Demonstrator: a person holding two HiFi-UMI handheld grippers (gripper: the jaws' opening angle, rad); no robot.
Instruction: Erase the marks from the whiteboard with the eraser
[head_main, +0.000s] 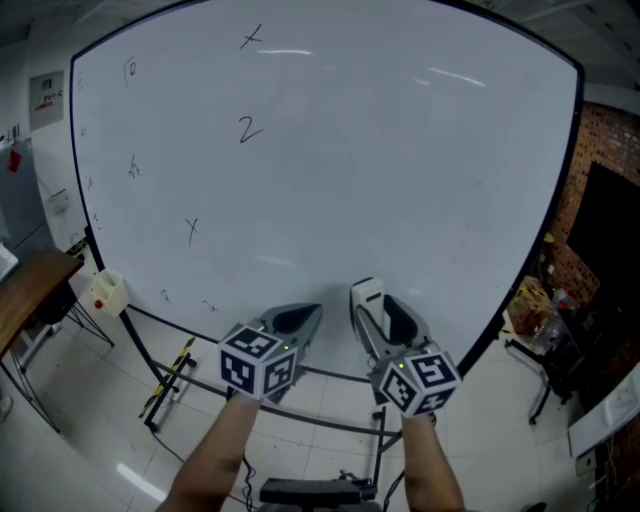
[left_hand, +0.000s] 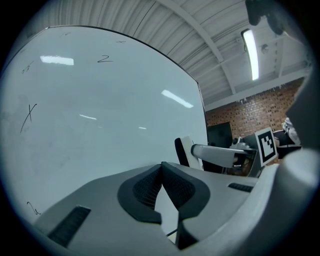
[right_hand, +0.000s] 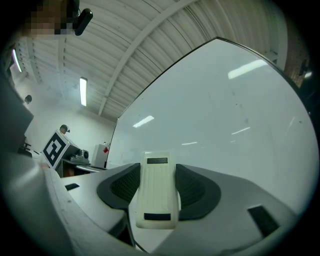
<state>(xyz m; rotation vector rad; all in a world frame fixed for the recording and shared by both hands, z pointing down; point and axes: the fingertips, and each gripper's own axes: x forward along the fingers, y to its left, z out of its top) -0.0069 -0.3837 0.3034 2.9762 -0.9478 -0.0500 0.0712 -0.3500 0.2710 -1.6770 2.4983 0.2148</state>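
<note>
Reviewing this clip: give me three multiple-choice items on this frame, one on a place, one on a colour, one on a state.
1. Where on the whiteboard do the marks sit? A. right half B. left half C. bottom right corner
2. The eraser is: A. cream white B. red C. black
3. The left gripper is: A. open B. shut on the eraser C. shut, empty
Answers: B, the head view shows them all left of the middle; A, seen held in the right gripper; C, its jaws meet with nothing between.
</note>
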